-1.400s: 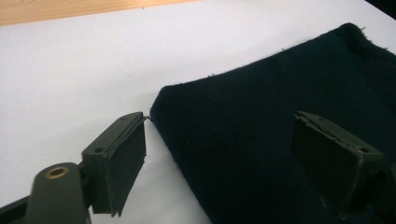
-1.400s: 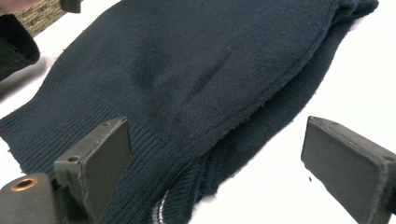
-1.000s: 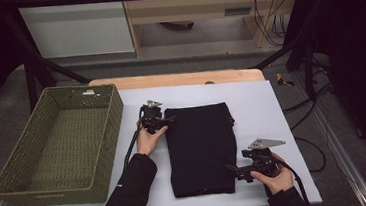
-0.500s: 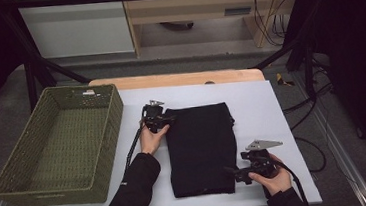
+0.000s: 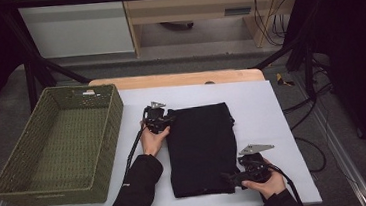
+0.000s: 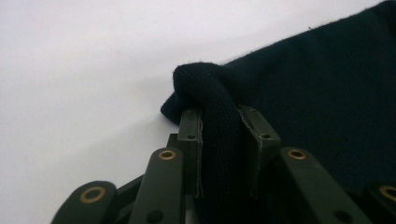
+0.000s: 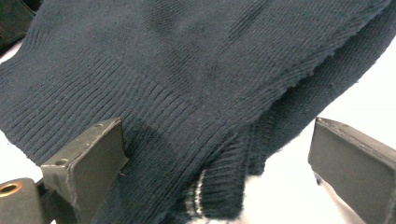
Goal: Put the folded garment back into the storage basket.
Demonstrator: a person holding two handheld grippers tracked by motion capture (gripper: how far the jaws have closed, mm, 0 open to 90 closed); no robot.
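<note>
One folded sweater (image 5: pixel 202 149), long axis away from the person; left tongs (image 5: pixel 165 120) just closing on it, right tongs (image 5: pixel 230 178) wide.

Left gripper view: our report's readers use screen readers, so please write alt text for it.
The left gripper has just closed its two black jaws on a bunched fold at the corner of a dark knit garment. The garment lies on a white table.

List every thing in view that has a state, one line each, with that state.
Black sweater: folded, flat on the table.
Left gripper: jaws just been closing, now pinching the sweater's corner fold.
Right gripper: open, jaws either side of the ribbed hem.
Green basket: upright, nothing inside.
</note>
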